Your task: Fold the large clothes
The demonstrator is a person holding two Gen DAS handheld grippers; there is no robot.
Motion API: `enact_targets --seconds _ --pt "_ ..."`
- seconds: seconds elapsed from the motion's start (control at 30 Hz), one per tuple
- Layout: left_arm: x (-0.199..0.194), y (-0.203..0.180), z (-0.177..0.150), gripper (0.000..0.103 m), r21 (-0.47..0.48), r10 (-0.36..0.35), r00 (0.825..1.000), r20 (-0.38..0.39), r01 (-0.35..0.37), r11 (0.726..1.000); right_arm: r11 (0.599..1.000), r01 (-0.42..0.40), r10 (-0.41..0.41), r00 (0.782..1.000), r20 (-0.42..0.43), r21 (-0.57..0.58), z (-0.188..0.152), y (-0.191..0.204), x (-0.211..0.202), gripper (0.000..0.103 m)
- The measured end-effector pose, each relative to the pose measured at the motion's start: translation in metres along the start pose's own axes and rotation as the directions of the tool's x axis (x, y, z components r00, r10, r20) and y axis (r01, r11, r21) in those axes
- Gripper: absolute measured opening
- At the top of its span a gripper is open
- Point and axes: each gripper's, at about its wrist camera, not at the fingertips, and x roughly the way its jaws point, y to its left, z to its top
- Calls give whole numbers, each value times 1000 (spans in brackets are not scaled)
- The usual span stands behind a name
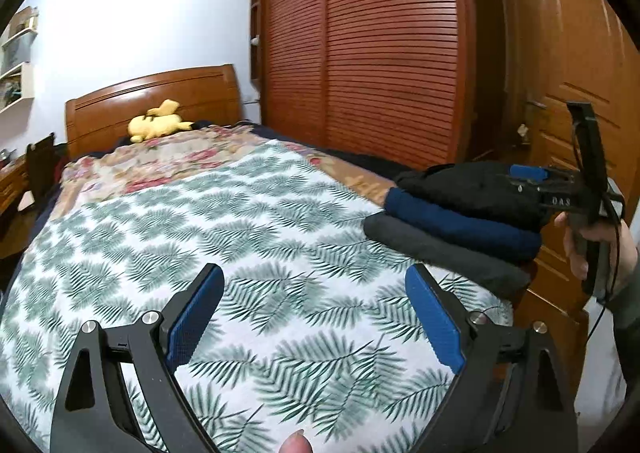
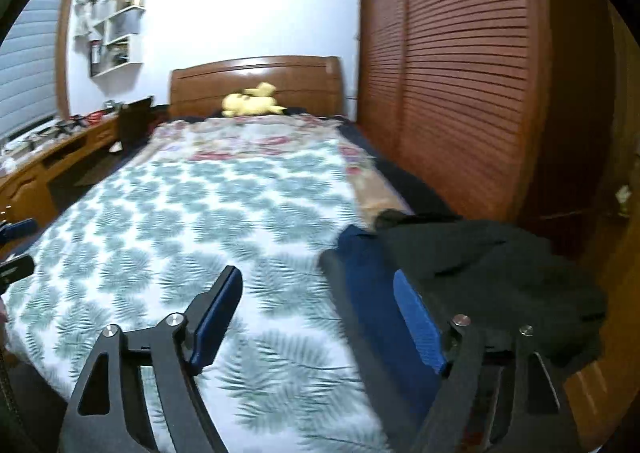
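**Three folded clothes stacked at the bed's near right corner**

My left gripper (image 1: 314,317) hangs spread wide over the leaf-print sheet (image 1: 240,237), nothing in it. My right gripper (image 2: 318,317) is spread too, empty, just beside the stack: black top (image 2: 492,273) on blue sweater (image 2: 368,273) on grey one (image 1: 440,253).

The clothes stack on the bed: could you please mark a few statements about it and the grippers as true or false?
1. The black garment lies on top of the stack. True.
2. The navy garment is at the bottom. False: it lies in the middle, on the grey garment.
3. The left gripper holds a garment. False: its jaws stand open over the leaf-print sheet.
4. A yellow plush toy lies by the headboard. True.
5. The right gripper is shut. False: it is open.
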Motion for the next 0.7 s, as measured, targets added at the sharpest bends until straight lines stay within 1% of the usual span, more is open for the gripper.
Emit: enact_targets --seconds 0.1,0.17,0.27,0.3,0.33,0.43,0.57,0.67,0.7 --pt "-11 13 -11 92 -21 40 999 -3 -40 999 999 -36 36 999 8 -11 -12 21 0 86" --pt "-17 21 -18 92 -40 50 999 -11 -50 998 998 -55 55 998 6 -14 -22 38 5 87" --pt "-26 33 -32 92 -78 74 997 -29 -76 994 994 -107 107 994 -1 0 -35 53 10 87" --pt "-30 36 -36 92 -89 82 996 -29 -84 992 992 -125 125 992 -5 -2 -35 57 25 87" --pt "-35 41 -43 92 -101 93 995 -33 -96 990 989 -150 150 989 -6 -6 -37 61 28 87" --pt "-46 52 -57 92 -118 139 989 -48 -143 983 982 -187 187 982 -8 -10 -45 75 33 87" --pt "-65 64 -77 92 -125 207 976 -61 -213 969 973 -230 229 973 -23 -20 -58 94 40 87" --pt "-79 72 -91 92 -142 232 970 -69 -240 960 967 -254 253 967 -31 -32 -65 104 36 87" --pt "-83 74 -95 92 -147 239 968 -71 -247 958 965 -261 260 965 -34 -32 -65 107 44 87"
